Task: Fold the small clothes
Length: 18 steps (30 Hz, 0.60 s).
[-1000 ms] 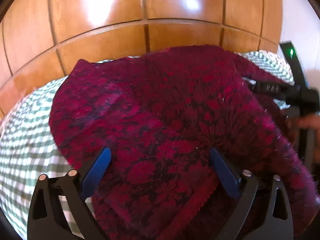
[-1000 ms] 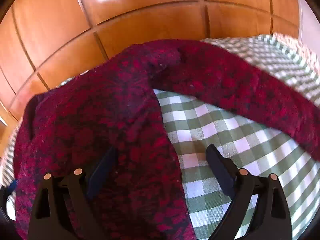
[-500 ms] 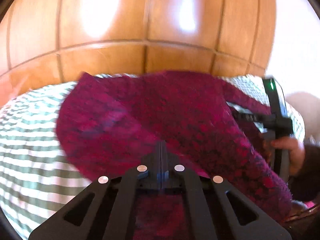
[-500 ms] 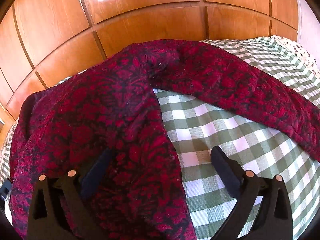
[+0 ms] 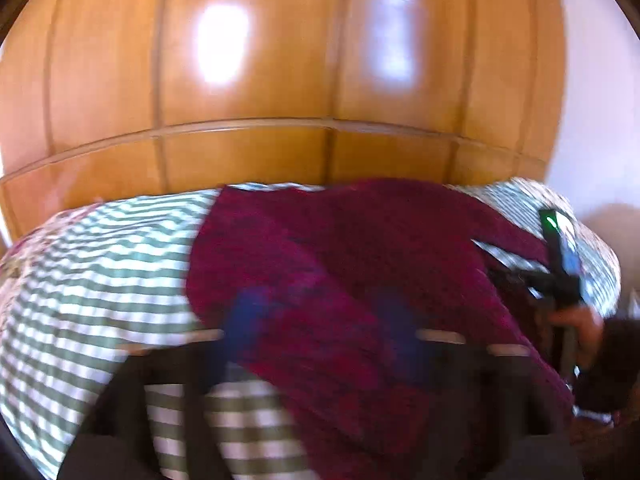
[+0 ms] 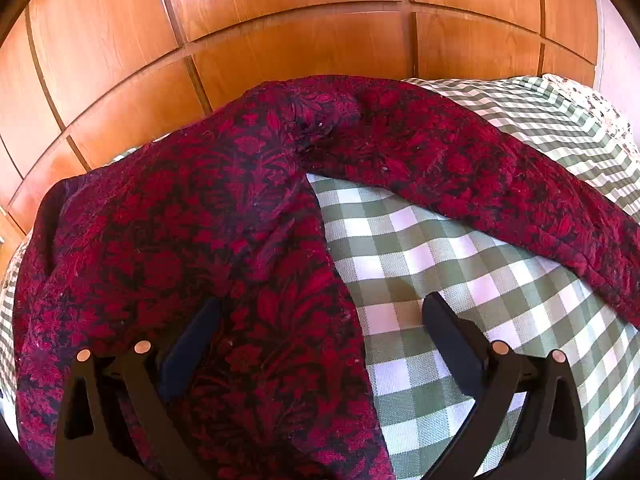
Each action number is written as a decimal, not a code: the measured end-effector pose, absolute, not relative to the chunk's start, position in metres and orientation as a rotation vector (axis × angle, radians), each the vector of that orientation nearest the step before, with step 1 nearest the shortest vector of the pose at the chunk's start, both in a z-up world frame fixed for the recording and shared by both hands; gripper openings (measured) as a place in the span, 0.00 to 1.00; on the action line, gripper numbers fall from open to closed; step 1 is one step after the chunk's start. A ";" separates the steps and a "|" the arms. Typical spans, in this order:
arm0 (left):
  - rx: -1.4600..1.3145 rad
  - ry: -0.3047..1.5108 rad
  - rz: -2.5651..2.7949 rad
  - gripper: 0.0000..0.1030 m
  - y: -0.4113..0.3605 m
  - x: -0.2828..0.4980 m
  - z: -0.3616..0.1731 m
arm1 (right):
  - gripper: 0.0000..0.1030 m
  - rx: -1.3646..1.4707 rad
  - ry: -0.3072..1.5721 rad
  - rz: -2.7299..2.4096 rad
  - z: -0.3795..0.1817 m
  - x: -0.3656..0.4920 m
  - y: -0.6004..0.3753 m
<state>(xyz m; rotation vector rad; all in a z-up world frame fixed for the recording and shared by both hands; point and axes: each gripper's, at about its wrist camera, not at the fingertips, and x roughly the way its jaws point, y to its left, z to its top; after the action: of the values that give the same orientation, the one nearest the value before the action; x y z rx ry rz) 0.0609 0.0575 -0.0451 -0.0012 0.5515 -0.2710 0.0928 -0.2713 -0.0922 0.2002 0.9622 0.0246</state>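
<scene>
A dark red patterned knit sweater (image 6: 192, 216) lies spread on a green-and-white checked cloth (image 6: 432, 264), one sleeve (image 6: 500, 184) stretched out to the right. My right gripper (image 6: 320, 320) is open, straddling the sweater's side edge, left finger over the knit, right finger over the cloth. The left wrist view is blurred by motion: the sweater (image 5: 360, 264) fills the middle and my left gripper (image 5: 320, 320) has its blue fingers apart over it, holding nothing that I can see. The right gripper's body (image 5: 560, 280) and the hand on it show at the right.
A polished wooden panelled wall (image 6: 280, 40) rises right behind the bed. The checked cloth (image 5: 100, 280) extends left of the sweater. A white wall (image 5: 600, 120) stands at the far right.
My left gripper shut on the sweater half a second ago, then opened again and pulled back and up, blurring the view. My right gripper has stayed open and barely moved.
</scene>
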 end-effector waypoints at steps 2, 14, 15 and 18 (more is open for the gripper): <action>0.044 0.578 -0.350 0.79 0.034 0.057 -0.056 | 0.98 0.200 0.962 0.025 -0.092 0.093 -0.271; 0.191 0.709 -0.425 0.18 0.010 0.065 -0.098 | 0.98 0.198 0.963 0.024 -0.092 0.093 -0.271; 0.152 0.680 -0.405 0.18 0.024 0.066 -0.085 | 0.98 0.197 0.963 0.023 -0.092 0.093 -0.271; 0.068 0.605 -0.337 0.18 0.060 0.067 -0.057 | 0.98 0.196 0.963 0.022 -0.092 0.093 -0.271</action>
<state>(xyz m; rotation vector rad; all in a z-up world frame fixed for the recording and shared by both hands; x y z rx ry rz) 0.0674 0.0596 -0.0574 0.0681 0.6047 -0.3366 0.0931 -0.2710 -0.0924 0.1956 0.9635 0.0224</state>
